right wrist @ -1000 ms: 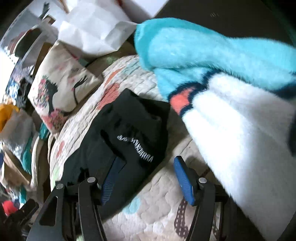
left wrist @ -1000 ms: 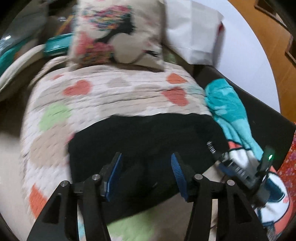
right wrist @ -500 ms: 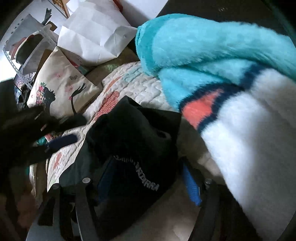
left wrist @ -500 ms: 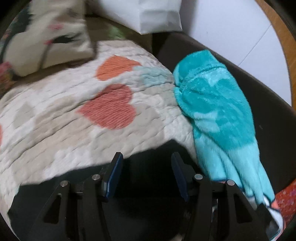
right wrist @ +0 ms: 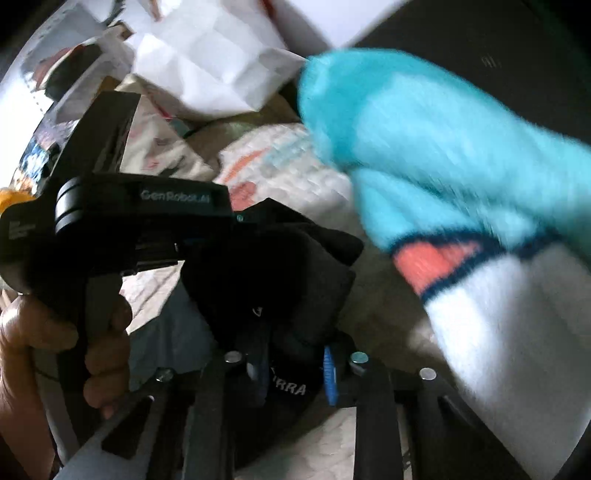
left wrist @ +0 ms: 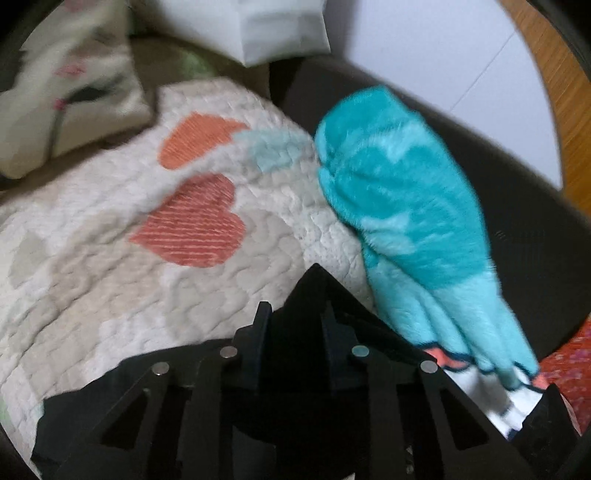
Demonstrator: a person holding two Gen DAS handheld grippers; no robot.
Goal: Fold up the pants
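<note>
The black pants (left wrist: 314, 295) lie bunched on a quilted bedspread (left wrist: 110, 280) printed with hearts, at its edge beside a fluffy turquoise blanket (left wrist: 399, 206). In the left wrist view a pointed corner of the fabric rises between the fingers of the left tongs (left wrist: 293, 317), which are drawn in close and pinching that fold; the peak points away from the camera, toward the blanket. The rest of the pants spreads as a dark band across the near foreground, running left to right. In the right wrist view the right tongs (right wrist: 293, 363) are likewise pinched on the pants (right wrist: 295, 266), close to some white lettering. The left tongs (right wrist: 221, 236) grip the same bundle from the left. The bundle is too crumpled to tell its long axis. A printed cushion (left wrist: 62, 110) and a white paper bag (left wrist: 266, 29) lie beyond the bedspread.
</note>
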